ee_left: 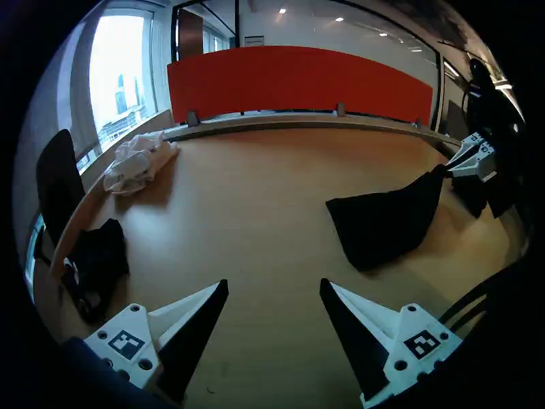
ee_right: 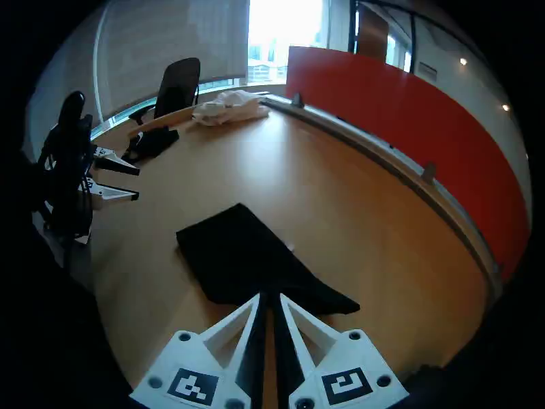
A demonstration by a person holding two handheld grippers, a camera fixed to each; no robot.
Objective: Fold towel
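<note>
While right gripper (ee_right: 271, 300) pinches corner of black towel (ee_right: 235, 255), fingers pressed together on cloth, that corner rides raised; rest of towel lies crumpled on middle of table (ee_left: 272, 204). Left gripper (ee_left: 272, 283) hovers over bare wood well apart from towel, fingers spread wide, holding nothing. White cloth heap (ee_left: 136, 163) near table's far left corner, by red divider (ee_left: 300, 82). Dark bundle (ee_left: 99, 262) at left edge.

Broad bare tabletop (ee_left: 259, 198) between white cloth heap (ee_left: 136, 163), dark bundle (ee_left: 99, 262), black towel (ee_left: 388, 218) and red divider (ee_left: 300, 78)
</note>
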